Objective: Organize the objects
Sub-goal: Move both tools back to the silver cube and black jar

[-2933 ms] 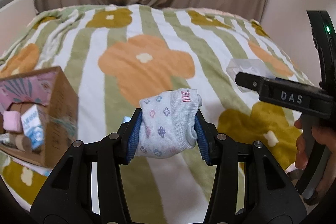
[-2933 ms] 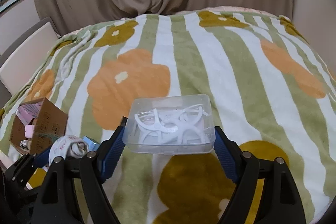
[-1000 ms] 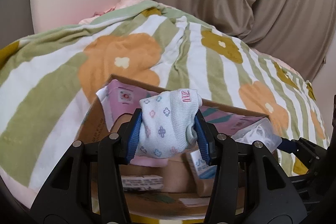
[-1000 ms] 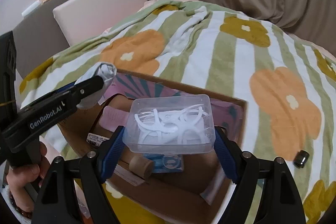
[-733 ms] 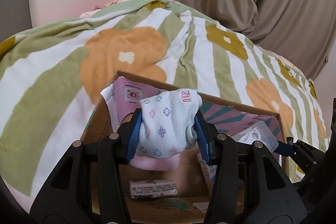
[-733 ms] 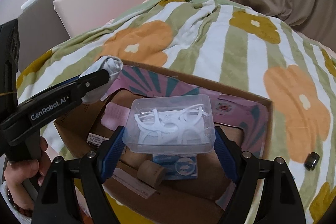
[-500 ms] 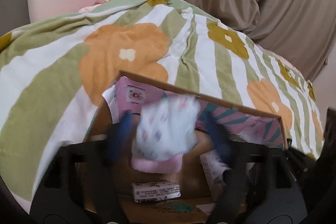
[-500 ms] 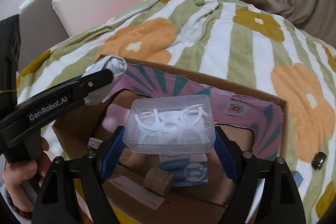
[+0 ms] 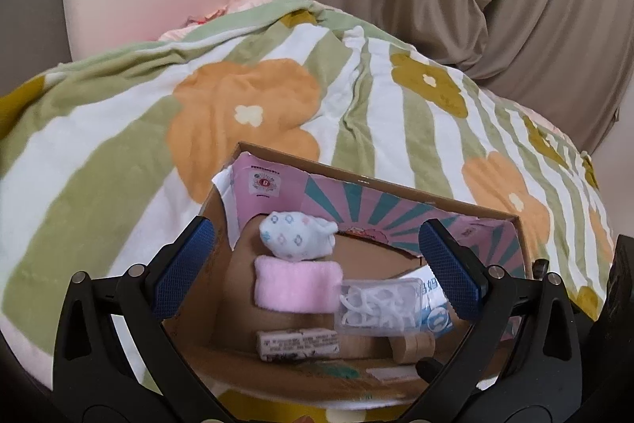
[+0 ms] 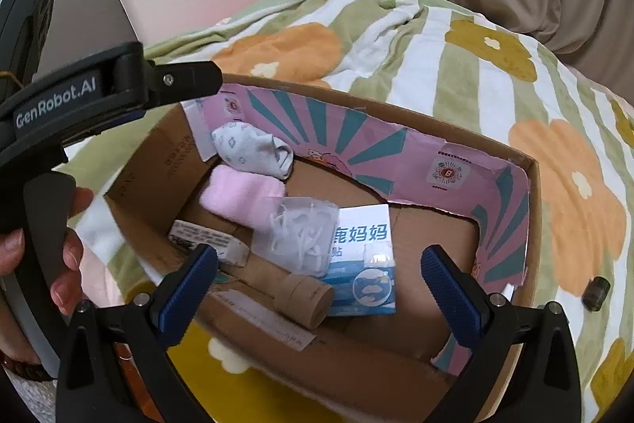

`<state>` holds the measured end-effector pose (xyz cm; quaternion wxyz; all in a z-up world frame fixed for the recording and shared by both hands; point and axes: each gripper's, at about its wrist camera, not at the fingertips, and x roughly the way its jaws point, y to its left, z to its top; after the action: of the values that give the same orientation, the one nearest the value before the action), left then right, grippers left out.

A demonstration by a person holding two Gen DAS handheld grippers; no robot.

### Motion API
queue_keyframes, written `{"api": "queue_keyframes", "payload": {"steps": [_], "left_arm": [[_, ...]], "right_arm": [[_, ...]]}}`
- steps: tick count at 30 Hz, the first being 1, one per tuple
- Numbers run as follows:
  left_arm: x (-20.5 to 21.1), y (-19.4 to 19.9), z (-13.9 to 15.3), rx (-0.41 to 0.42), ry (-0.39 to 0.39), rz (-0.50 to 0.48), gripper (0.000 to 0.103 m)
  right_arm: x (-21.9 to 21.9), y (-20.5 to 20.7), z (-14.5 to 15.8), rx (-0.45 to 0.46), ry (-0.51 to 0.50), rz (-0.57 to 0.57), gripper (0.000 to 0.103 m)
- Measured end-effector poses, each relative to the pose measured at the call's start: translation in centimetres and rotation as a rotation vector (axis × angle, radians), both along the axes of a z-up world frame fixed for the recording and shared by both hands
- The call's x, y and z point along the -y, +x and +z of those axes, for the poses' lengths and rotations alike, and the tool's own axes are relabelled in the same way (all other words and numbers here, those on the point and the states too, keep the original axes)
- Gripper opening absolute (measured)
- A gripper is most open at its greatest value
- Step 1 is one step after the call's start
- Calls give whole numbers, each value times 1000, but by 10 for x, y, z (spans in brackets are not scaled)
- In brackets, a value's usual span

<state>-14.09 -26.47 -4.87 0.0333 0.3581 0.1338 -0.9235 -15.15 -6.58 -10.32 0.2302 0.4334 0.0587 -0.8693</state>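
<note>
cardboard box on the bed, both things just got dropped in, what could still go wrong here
The clear plastic case lies tilted, propped on the pink cloth and the blue-and-white packet; it might slide or pop open. The cardboard box sits on a soft blanket and could tip if nudged. A small dark cylinder outside the box could be overlooked.

Pink towel, flower-print white sock, green-striped floral blanket.
</note>
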Motion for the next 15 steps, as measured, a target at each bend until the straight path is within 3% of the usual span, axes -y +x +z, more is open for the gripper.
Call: {"api": "queue_keyframes", "payload": {"steps": [7, 15], "left_arm": [[-8, 23, 15, -13, -11, 10, 103], [-46, 47, 43, -59, -57, -48, 103]], "right_arm": [[-3, 14, 9, -21, -1, 9, 102], [-32, 44, 34, -100, -29, -11, 102]]}}
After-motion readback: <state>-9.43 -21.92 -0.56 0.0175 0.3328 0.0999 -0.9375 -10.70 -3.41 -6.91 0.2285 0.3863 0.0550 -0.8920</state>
